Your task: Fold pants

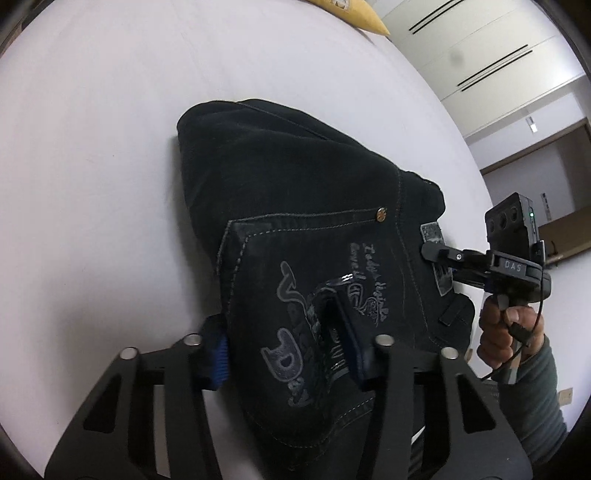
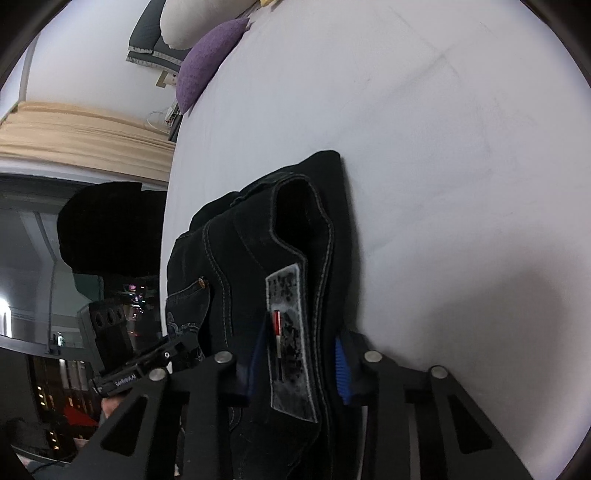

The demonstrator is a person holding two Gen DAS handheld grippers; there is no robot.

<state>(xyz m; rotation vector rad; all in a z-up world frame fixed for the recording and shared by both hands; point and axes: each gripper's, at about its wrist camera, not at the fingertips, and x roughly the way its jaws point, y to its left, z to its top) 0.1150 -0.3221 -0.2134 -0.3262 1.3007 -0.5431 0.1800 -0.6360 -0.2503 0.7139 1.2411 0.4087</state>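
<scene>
Left wrist view shows one pair of black denim pants, folded into a thick bundle on a pale sheet. Two grippers work on it, each with two black fingers carrying ribbed blue pads. The left gripper has its fingers clenched on the pants: the left pad sits at the bundle's outer edge, the right one lies on top of the back pocket, with the fabric bunched between them. That pocket carries grey printed lettering, pale contrast stitching and one small metal rivet ahead of the fingers. Off to the right of the fingers, the right gripper reaches in level, its tips at the waistband beside a grey patch; a bare hand in a grey-green sleeve grips its handle.

From the right wrist view, the right gripper is grasping the waistband, which stands upright between its fingers with the worn grey leather label facing the camera. The waistband opening gapes ahead of the fingertips, edged with double stitching. Left of the fingers the left gripper shows at the bundle's side. One purple knit cushion and one white pillow lie far ahead and left.
</scene>
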